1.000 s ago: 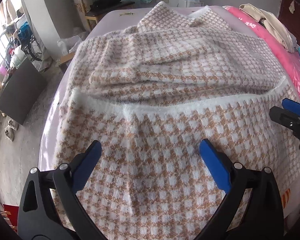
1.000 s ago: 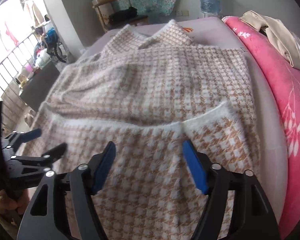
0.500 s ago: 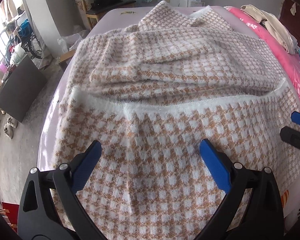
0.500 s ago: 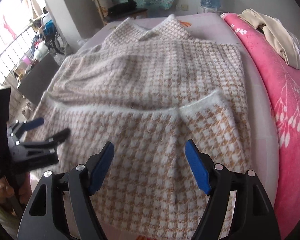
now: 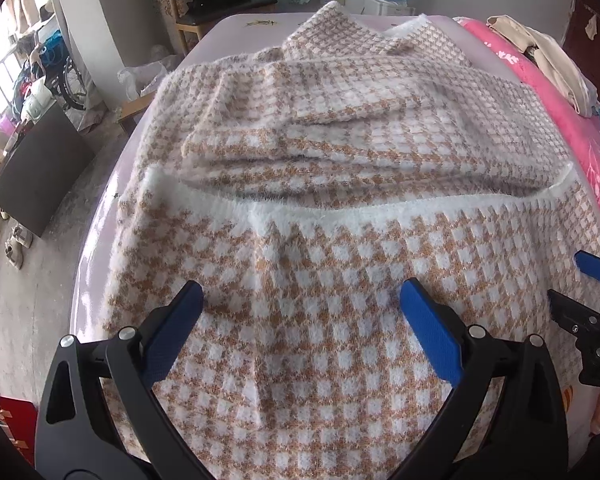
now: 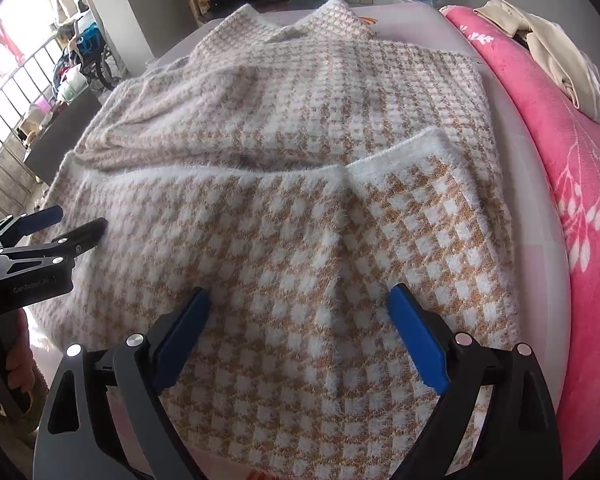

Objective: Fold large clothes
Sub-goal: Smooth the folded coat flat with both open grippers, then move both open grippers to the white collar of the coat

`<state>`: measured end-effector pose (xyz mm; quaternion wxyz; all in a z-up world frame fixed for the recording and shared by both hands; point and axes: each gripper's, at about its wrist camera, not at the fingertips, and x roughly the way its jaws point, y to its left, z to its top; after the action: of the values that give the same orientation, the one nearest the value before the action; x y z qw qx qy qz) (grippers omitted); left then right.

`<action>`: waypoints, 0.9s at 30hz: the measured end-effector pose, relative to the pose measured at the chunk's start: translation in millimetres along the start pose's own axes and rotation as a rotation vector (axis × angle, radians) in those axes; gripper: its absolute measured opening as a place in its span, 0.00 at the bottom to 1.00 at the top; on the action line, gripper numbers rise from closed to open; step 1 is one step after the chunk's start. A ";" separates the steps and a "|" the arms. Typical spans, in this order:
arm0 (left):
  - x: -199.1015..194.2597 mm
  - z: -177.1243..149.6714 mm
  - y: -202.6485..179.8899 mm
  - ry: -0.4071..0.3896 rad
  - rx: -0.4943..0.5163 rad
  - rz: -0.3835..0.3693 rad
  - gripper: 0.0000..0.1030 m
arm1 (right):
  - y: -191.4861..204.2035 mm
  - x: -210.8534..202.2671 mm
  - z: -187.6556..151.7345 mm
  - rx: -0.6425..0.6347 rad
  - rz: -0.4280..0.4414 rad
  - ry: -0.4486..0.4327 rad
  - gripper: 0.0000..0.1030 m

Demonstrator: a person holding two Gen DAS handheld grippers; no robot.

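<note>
The left gripper (image 5: 300, 304), a black 2-finger tong with blue pads, hangs with its jaws spread wide and nothing between them. The right gripper (image 6: 298, 308), of the same build, is equally spread and empty. Both hover just above the near part of the garment; contact with the fabric cannot be confirmed from either wrist view.

The task item is a large fuzzy knit garment in a tan-and-white check pattern (image 5: 340, 320). It lies on the pale lilac bed sheet (image 6: 516, 92). Its near portion is already folded up over the body, ending in a white fuzzy hem band (image 5: 380, 214) that runs across the middle. A folded sleeve-like layer (image 5: 300, 132) lies beyond the band, and the collar end points to the far side of the bed.

Adjacent items: a pink floral blanket (image 6: 560, 160) along the right side, with a cream cloth bundle (image 6: 548, 52) on it.

Hazards, judged from this state:
1. The knit is thick and slack. A shallow pinch is likely to catch only the top layer, so that layers separate on lifting.
2. Uneven lift between the 2 grippers would skew the hem band.
3. The near edge overhangs the bed; a drag could pull the garment off.
</note>
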<state>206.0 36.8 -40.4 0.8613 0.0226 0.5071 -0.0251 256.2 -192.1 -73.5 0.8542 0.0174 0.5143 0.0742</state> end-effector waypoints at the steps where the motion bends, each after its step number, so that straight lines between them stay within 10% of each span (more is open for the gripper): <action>1: 0.9 0.1 2.1 0.003 -0.012 -0.009 0.93 | -0.7 0.4 0.0 -0.002 0.000 -0.001 0.88; 16: -38.7 21.8 29.1 -0.132 0.054 -0.111 0.93 | -7.9 -62.5 50.0 -0.033 0.105 -0.092 0.88; 27: -65.1 189.3 38.1 -0.323 0.114 -0.222 0.93 | -58.2 -51.4 227.7 -0.054 0.089 -0.183 0.88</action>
<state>342.2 64.0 108.8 0.9206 0.0107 0.3595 -0.1519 439.5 -246.4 72.5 0.8937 0.0236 0.4305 0.1240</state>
